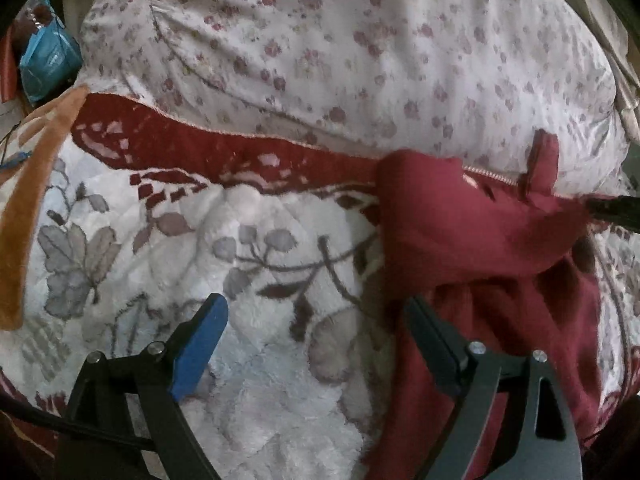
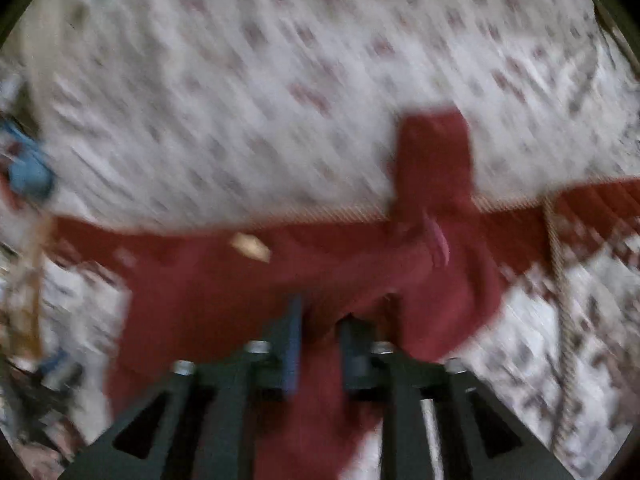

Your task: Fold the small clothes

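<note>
A dark red small garment point(image 1: 480, 232) lies crumpled on the bed, with a zip point(image 1: 488, 174) along its far edge and a tab sticking up. My left gripper point(image 1: 316, 304) stands wide open above the fleece blanket, its right finger over the garment's left edge and nothing between its pads. The right wrist view is blurred. There the garment point(image 2: 240, 300) spreads under my right gripper point(image 2: 324, 316), whose jaws stand a narrow gap apart, with red cloth showing beyond the gap. A black finger point(image 1: 616, 210) of the right gripper reaches the garment's right end.
The bed carries a white fleece blanket point(image 1: 240, 360) with grey flowers and a red border. Behind it lies a white quilt point(image 1: 360, 40) with small pink flowers. A blue packet point(image 1: 48, 60) sits off the bed at the far left.
</note>
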